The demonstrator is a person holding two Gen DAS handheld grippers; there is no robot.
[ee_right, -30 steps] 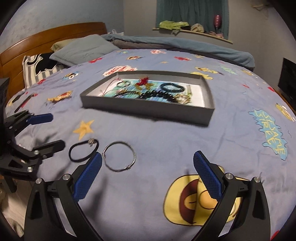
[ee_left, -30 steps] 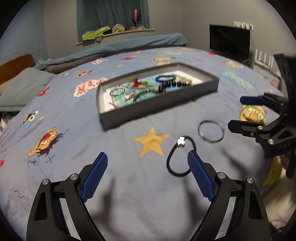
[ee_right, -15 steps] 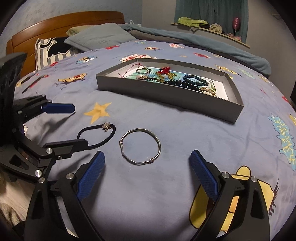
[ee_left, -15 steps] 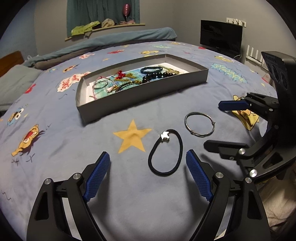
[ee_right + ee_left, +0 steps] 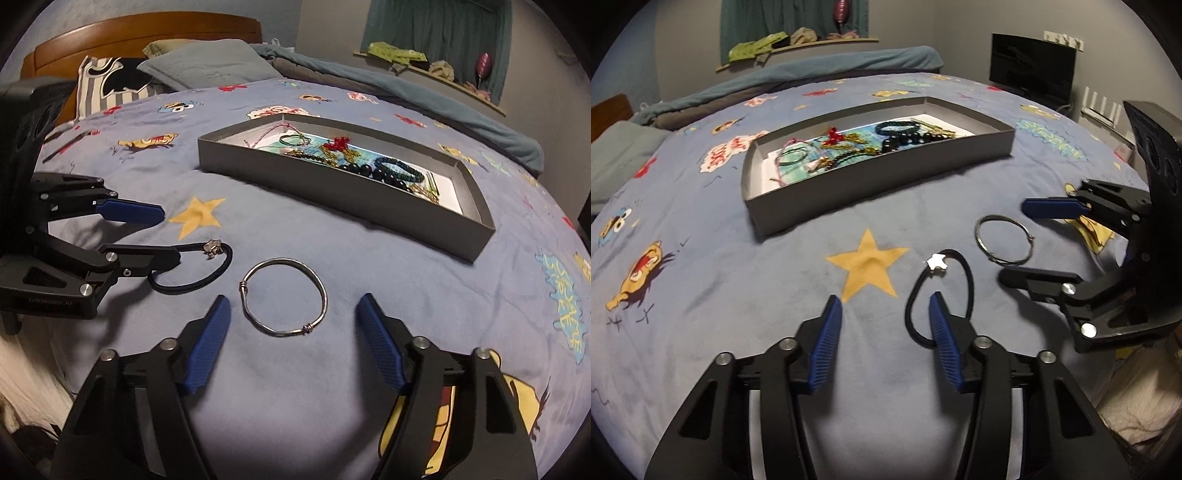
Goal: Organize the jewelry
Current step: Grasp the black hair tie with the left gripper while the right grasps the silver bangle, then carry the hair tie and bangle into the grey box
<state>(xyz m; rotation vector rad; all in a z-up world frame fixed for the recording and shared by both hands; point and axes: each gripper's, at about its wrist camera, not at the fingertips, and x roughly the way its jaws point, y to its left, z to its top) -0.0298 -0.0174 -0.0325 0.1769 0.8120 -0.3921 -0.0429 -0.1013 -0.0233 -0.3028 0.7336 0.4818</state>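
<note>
A black cord bracelet with a white star charm (image 5: 940,291) lies on the blue bedspread; it also shows in the right wrist view (image 5: 199,271). My left gripper (image 5: 884,314) is open, its right finger over the cord's near left side. A silver wire bangle (image 5: 283,302) lies just ahead of my open right gripper (image 5: 293,312), between its fingers; it also shows in the left wrist view (image 5: 1004,239). A grey tray (image 5: 879,184) beyond holds several bracelets and beads.
The tray (image 5: 347,195) sits mid-bed. Pillows (image 5: 207,66) and a wooden headboard (image 5: 147,33) are at the far left in the right wrist view. A dark screen (image 5: 1032,68) stands beyond the bed's right edge. The bedspread shows cartoon prints and a yellow star (image 5: 868,262).
Both grippers have come lower and closer to the bed. The left jaws have narrowed and reached the black cord. The right jaws have narrowed around the silver bangle.
</note>
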